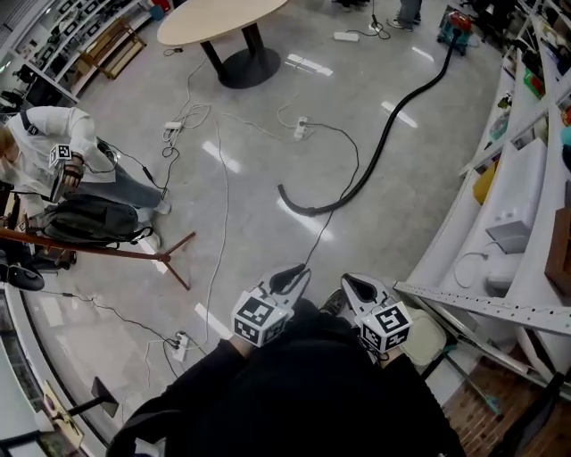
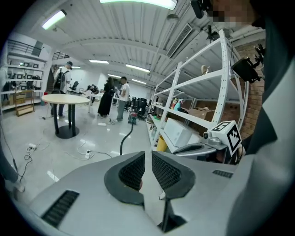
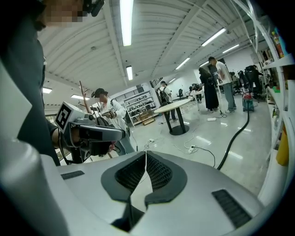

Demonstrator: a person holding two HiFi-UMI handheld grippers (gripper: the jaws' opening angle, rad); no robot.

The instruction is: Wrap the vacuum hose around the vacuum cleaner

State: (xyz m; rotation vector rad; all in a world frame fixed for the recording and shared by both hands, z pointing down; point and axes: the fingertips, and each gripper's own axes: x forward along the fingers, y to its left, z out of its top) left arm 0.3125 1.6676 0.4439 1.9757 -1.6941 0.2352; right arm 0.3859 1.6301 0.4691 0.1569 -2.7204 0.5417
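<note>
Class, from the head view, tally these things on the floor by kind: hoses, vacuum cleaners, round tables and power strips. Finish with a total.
Hose: 1
Vacuum cleaner: 1
Round table: 1
Power strips: 4
Total: 7

Vacuum cleaner point(image 1: 457, 27) too small for detail, round table point(image 1: 219, 18) cut by top edge, person point(image 1: 53, 134) cropped at left
</note>
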